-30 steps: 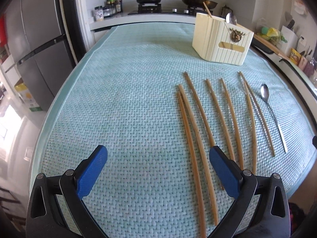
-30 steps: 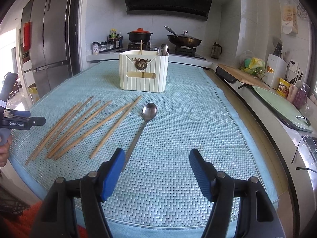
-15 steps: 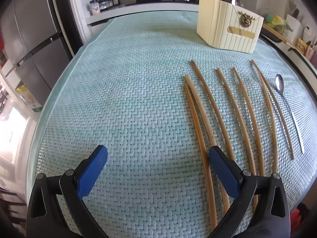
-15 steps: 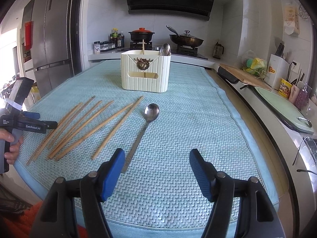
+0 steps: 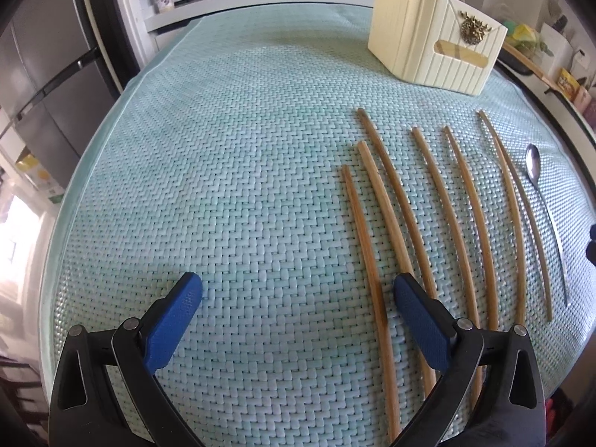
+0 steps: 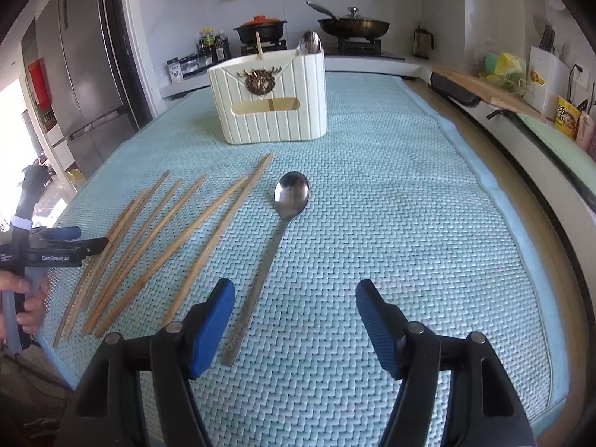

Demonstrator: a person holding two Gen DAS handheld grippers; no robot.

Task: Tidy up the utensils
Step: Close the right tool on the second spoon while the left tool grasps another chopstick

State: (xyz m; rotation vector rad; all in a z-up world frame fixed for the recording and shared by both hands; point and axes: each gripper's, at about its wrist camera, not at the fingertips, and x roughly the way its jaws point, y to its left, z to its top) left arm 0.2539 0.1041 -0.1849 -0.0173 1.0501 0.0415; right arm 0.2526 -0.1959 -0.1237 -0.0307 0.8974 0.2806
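Left wrist view: left tongs (image 5: 298,290) wide apart, holding nothing, low over the woven mat (image 5: 223,171) on the tabletop, the leftmost of the loose chopsticks (image 5: 367,257) lying between the pads. Seven chopsticks counted on the mat, roughly side by side, with one spoon (image 5: 541,201) to their right. Right wrist view: right tongs (image 6: 294,305) also wide and empty, spoon (image 6: 277,238) handle just inside the left pad. Cream utensil holder (image 6: 270,102) stands upright farther back, well apart from the loose items; one chopstick and one spoon already stick out of its top. Judgement: task early, two pieces stowed, eight left. Readable writing: "GenRobot.AI" on the side of the left tongs seen in the right wrist view; packet labels at the far right too small to read.
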